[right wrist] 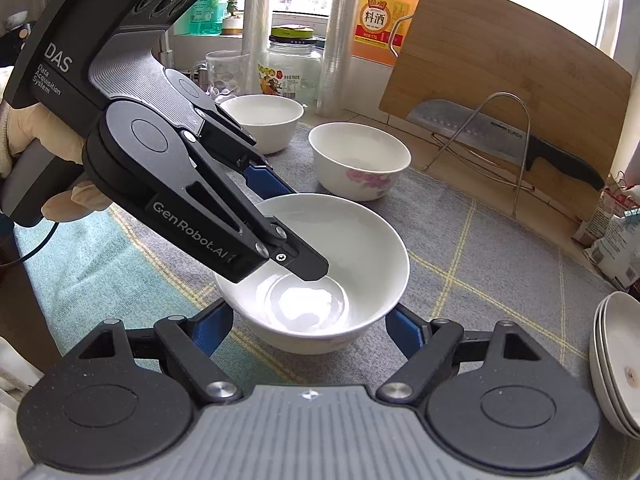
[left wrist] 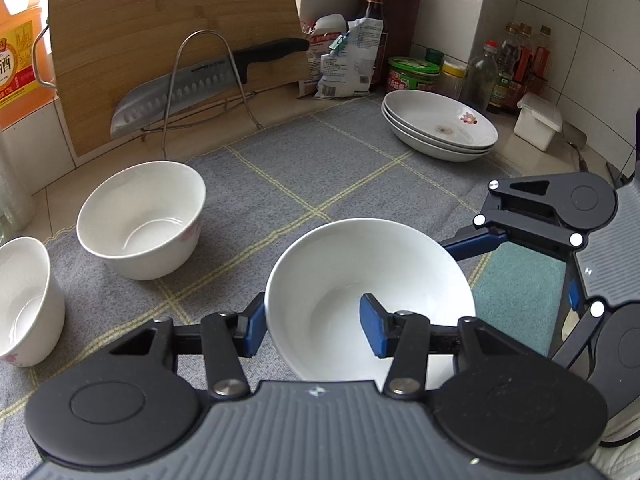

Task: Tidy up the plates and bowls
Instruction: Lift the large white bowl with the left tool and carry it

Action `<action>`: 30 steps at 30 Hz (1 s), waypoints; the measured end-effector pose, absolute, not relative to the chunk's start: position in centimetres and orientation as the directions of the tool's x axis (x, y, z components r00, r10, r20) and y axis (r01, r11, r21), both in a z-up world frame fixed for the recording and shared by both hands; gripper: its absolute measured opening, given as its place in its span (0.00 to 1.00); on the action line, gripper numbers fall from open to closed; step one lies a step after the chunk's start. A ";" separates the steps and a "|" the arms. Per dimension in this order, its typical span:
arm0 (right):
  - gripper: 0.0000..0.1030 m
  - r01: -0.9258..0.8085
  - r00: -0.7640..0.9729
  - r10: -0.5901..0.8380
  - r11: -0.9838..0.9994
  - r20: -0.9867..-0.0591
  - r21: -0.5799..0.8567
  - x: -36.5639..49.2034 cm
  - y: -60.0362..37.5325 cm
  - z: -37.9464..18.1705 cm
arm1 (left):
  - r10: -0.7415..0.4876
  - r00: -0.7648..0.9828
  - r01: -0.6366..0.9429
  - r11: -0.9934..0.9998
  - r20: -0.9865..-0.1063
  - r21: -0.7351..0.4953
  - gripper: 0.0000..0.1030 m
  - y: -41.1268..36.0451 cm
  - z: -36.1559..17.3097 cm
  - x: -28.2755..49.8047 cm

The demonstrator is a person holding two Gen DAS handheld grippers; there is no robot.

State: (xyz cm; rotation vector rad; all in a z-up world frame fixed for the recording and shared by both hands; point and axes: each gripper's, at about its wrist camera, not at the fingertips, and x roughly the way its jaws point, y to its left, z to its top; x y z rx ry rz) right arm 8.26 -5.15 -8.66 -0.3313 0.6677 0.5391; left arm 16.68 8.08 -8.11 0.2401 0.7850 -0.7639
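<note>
A white bowl sits near the front of the grey checked cloth. My left gripper straddles its near rim, one blue pad outside and one inside; the gap looks wider than the wall. In the right wrist view the left gripper's fingers reach down into the bowl. My right gripper is open around the bowl's base, pads apart from it. Two more white bowls stand to the left. A stack of three shallow plates sits at the back right.
A bamboo cutting board and a knife on a wire rack stand at the back. Sauce bottles, jars and bags line the tiled wall. A white lidded box sits far right. A glass jar and an oil jug stand by the window.
</note>
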 end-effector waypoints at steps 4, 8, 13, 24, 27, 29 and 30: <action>0.84 -0.543 0.666 0.341 0.832 -0.664 -0.118 8.2 -6.4 -8.9 | -0.542 0.444 0.720 0.690 -0.714 -0.076 0.47 6.8 -8.2 16.8; 0.84 -0.520 0.672 0.320 0.846 -0.667 -0.117 8.1 -7.4 -9.2 | -0.554 0.431 0.738 0.671 -0.712 -0.075 0.47 5.8 -8.3 16.9; 0.84 -0.493 0.676 0.299 0.863 -0.673 -0.112 8.3 -8.5 -9.7 | -0.564 0.416 0.754 0.652 -0.714 -0.076 0.47 4.7 -8.6 17.1; 0.84 -0.464 0.671 0.278 0.881 -0.687 -0.097 8.8 -9.4 -10.5 | -0.569 0.397 0.766 0.638 -0.720 -0.081 0.47 3.8 -9.1 17.7; 0.84 -0.463 0.669 0.278 0.881 -0.689 -0.094 8.8 -9.4 -10.6 | -0.569 0.396 0.766 0.638 -0.721 -0.083 0.47 3.8 -9.2 17.8; 0.84 -0.462 0.667 0.278 0.882 -0.691 -0.092 9.0 -9.4 -10.6 | -0.570 0.394 0.765 0.639 -0.721 -0.087 0.47 3.8 -9.3 17.8; 0.84 -0.462 0.667 0.277 0.882 -0.692 -0.092 9.0 -9.4 -10.6 | -0.570 0.394 0.765 0.638 -0.721 -0.087 0.47 3.8 -9.3 17.8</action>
